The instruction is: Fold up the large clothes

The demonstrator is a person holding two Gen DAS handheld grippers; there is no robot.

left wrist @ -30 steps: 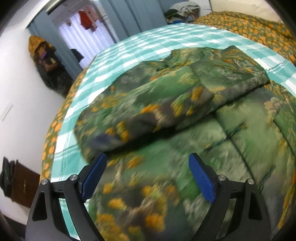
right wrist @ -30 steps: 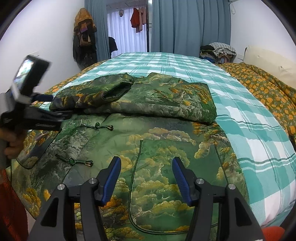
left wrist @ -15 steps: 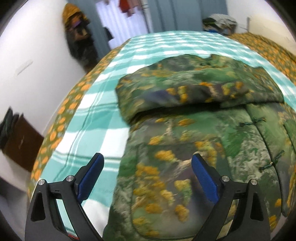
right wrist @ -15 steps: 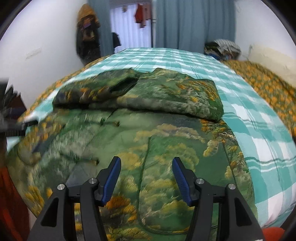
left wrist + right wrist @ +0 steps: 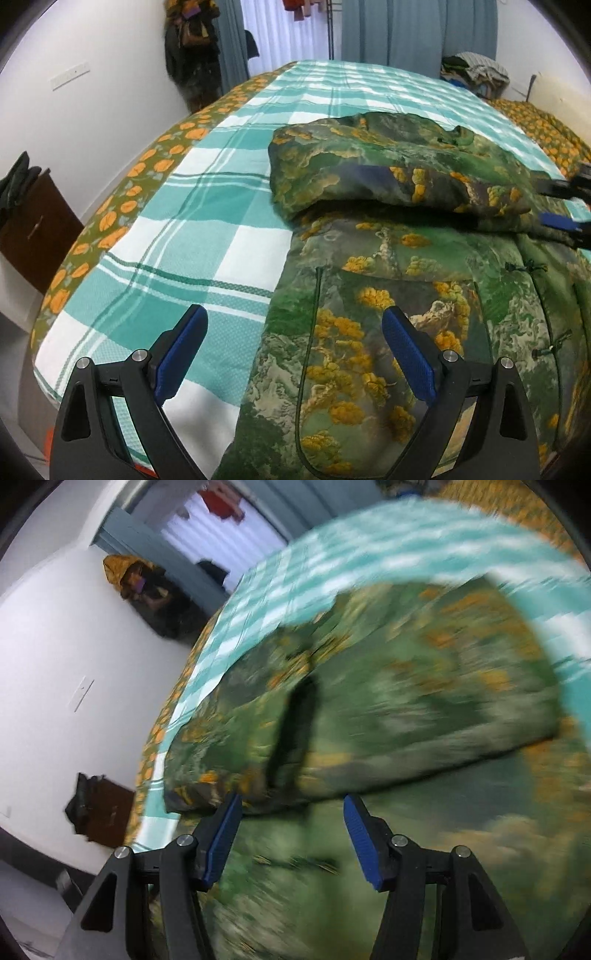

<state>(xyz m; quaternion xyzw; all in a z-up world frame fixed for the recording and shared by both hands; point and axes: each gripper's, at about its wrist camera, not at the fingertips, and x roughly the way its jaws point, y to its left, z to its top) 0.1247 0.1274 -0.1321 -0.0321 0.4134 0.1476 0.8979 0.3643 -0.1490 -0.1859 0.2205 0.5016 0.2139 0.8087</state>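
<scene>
A large green jacket with orange tree print (image 5: 399, 295) lies on the bed, its sleeves folded across its upper part (image 5: 369, 173). My left gripper (image 5: 295, 339) is open and empty, just above the jacket's lower left edge. My right gripper (image 5: 291, 819) is open and empty, tilted, close above the jacket (image 5: 406, 709) near the folded sleeve's cuff (image 5: 295, 723); this view is blurred by motion. The right gripper also shows at the right edge of the left wrist view (image 5: 565, 206).
The bed has a teal and white checked cover (image 5: 192, 236) over an orange flowered quilt (image 5: 110, 221). A brown cabinet (image 5: 33, 229) stands by the left wall. Coats hang in the corner (image 5: 188, 48). Clothes are piled at the far right (image 5: 472, 72).
My left gripper has swung left to the jacket's lower left edge. My right gripper has moved forward over the jacket toward the folded sleeve and has tilted. Both stay open.
</scene>
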